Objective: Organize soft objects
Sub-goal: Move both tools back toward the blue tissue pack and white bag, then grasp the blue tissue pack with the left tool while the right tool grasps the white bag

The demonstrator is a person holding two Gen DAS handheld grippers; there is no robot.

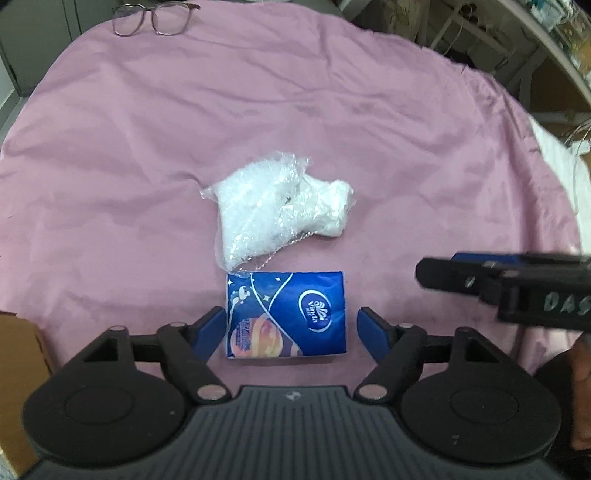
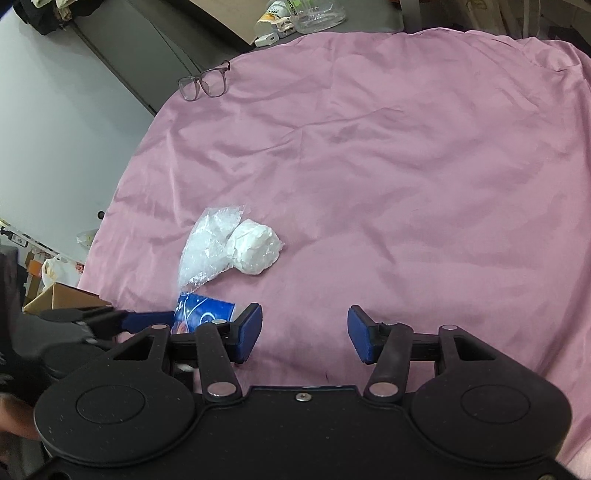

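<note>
a: what's the left wrist view giving you?

b: my left gripper [image 1: 291,326] is spread wide, with the blue tissue pack [image 1: 287,314] lying flat between its fingers. neither pad seems to press the pack yet; the left pad looks right at its edge, the right one just clear. i judge i'm at the start of picking it up. next i need to close evenly on its two short sides, gently, since a soft pack will buckle if squeezed hard.

a: and the other soft thing?

b: a white plush in a clear plastic bag [image 1: 281,212] lies just beyond the pack, the bag's corner touching or overlapping the pack's far edge. when i lift, i must watch that the bag doesn't drag along. the right gripper [image 1: 421,275] reaches in from the side, near the pack but apart from it.

a: surface?

b: a wrinkled pink cloth [image 1: 147,155], with eyeglasses [image 1: 153,18] at the far edge and a cardboard box [image 1: 22,347] at my near left.

a: now the right wrist view.

b: my right gripper [image 2: 306,334] is open too, holding nothing, hovering over bare pink cloth [image 2: 406,166]. the tissue pack [image 2: 203,315] sits off to its left, partly hidden behind its left finger, with the bagged plush [image 2: 229,251] beyond. the eyeglasses [image 2: 205,83] lie near the cloth's far edge, a jar and small clutter [image 2: 295,16] behind them, grey cabinets alongside.
</note>
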